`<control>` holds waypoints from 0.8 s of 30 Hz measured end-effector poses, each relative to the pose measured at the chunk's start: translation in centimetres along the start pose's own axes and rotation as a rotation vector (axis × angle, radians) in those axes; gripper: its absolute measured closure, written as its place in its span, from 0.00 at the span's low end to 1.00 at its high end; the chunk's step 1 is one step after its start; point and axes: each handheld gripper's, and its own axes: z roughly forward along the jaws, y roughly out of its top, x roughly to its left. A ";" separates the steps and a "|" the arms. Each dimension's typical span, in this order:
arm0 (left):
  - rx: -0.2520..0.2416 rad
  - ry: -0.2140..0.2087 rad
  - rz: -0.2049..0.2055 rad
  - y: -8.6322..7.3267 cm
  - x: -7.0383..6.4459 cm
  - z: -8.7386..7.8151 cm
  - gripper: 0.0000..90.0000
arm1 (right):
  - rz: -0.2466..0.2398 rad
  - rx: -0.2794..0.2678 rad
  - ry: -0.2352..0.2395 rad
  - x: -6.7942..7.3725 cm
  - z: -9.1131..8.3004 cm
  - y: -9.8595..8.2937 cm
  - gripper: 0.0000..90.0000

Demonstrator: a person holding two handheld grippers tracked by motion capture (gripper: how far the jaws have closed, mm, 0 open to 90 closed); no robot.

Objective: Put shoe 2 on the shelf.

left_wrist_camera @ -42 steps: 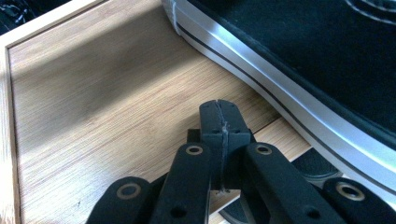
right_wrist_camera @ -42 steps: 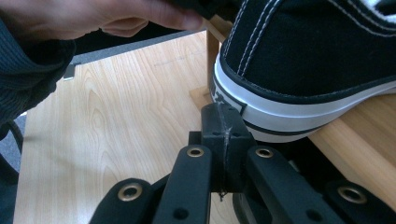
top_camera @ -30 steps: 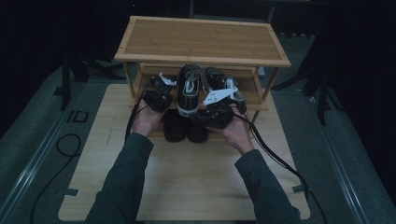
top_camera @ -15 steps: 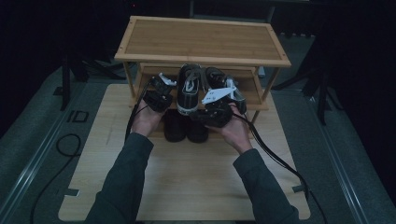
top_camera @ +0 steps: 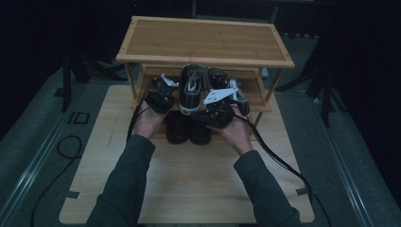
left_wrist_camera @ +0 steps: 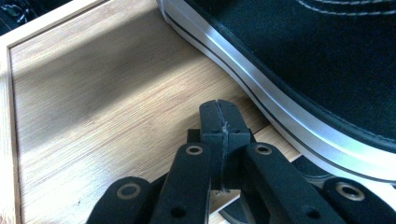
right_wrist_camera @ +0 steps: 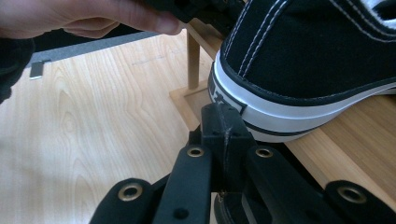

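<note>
A black sneaker (top_camera: 191, 90) with a white sole lies on the middle shelf of a bamboo shoe rack (top_camera: 203, 40), heel toward the person. The left gripper (top_camera: 160, 96) sits just left of it, the right gripper (top_camera: 221, 105) just right. In the left gripper view the jaws (left_wrist_camera: 219, 117) are pressed together, with nothing between them, beside the sneaker's sole (left_wrist_camera: 261, 93) over the shelf board. In the right gripper view the shut jaws (right_wrist_camera: 223, 122) sit just below the sneaker's heel (right_wrist_camera: 280, 107), and the person's other hand (right_wrist_camera: 84, 18) is beyond.
Two dark shoes (top_camera: 188, 127) stand low in front of the rack, between the hands. A second dark shoe (top_camera: 218, 78) lies on the shelf right of the sneaker. The rack stands on a wooden board (top_camera: 189, 184). Cables trail off both grippers.
</note>
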 end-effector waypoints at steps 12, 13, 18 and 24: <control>-0.003 0.005 0.001 0.0 -0.1 0.0 1.00 | 0.033 -0.007 -0.058 -0.5 0.5 -0.1 1.00; -0.004 0.007 0.001 -0.1 -0.1 0.0 1.00 | 0.038 -0.007 -0.063 -0.5 0.5 -0.1 1.00; -0.007 0.001 -0.001 -0.1 0.0 0.0 1.00 | 0.043 0.006 -0.063 -0.6 0.3 0.0 1.00; -0.007 -0.005 -0.003 -0.1 0.0 0.0 1.00 | 0.005 0.048 -0.043 -0.4 0.0 -0.3 1.00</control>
